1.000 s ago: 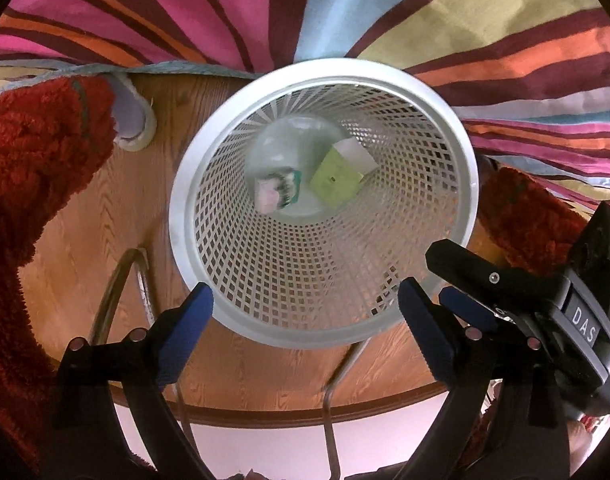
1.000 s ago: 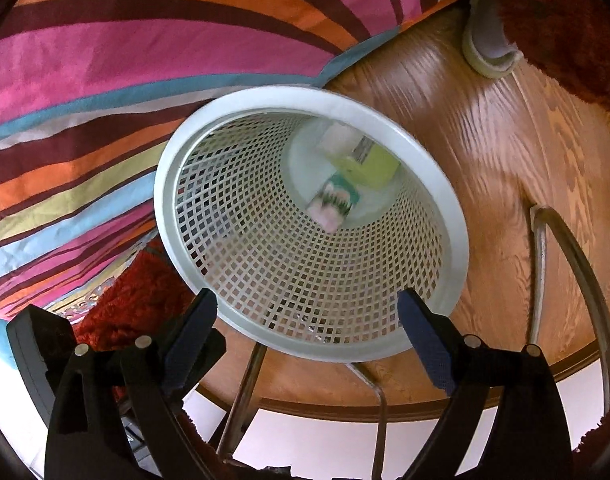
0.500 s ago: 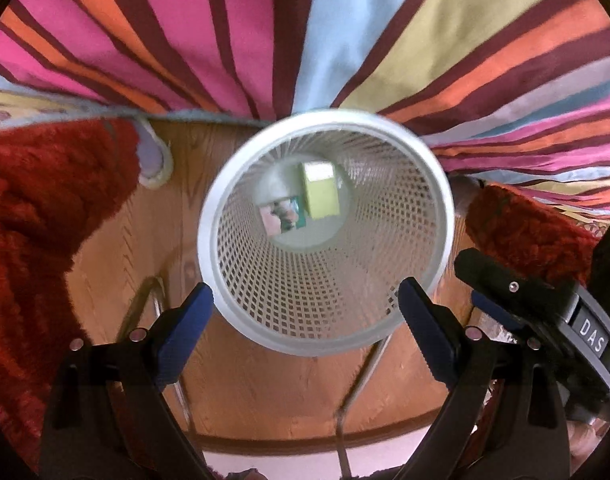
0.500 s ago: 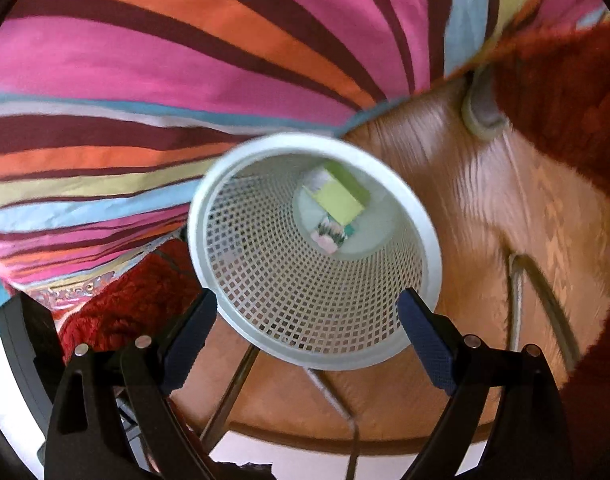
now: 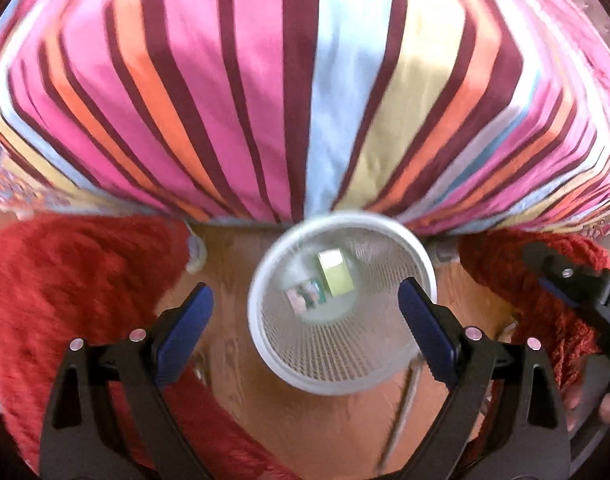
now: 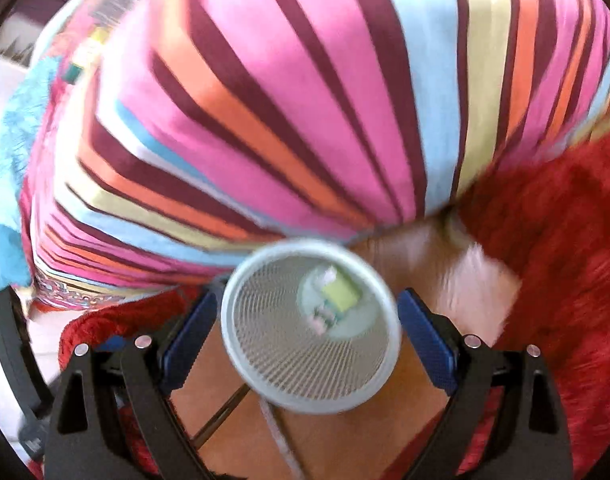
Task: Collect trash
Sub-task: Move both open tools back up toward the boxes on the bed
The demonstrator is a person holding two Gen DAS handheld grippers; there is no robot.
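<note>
A white mesh wastebasket (image 5: pixel 405 376) (image 6: pixel 273 360) stands on the wooden floor below both grippers. At its bottom lie a yellow-green box (image 5: pixel 336 278) (image 6: pixel 339 294) and a small pink and green wrapper (image 5: pixel 306 298) (image 6: pixel 323 318). My left gripper (image 5: pixel 305 330) hangs high above the basket, open, nothing between its blue pads. My right gripper (image 6: pixel 307 334) is likewise above it, open and empty. The right gripper's black body (image 5: pixel 585 292) shows at the right edge of the left wrist view. Both pictures are blurred by motion.
A striped bedcover (image 5: pixel 305 100) (image 6: pixel 305 100) fills the upper half of both views. Red shaggy rugs (image 5: pixel 73 300) (image 6: pixel 565 260) lie on the wooden floor (image 5: pixel 233 400) beside the basket. Thin metal legs (image 6: pixel 221 412) cross the floor under the basket. A blue fluffy cloth (image 6: pixel 9 160) is at far left.
Both grippers have risen away from the basket, which now looks much smaller and lower in both views. More of the bedcover and rugs shows. The jaws stayed wide.
</note>
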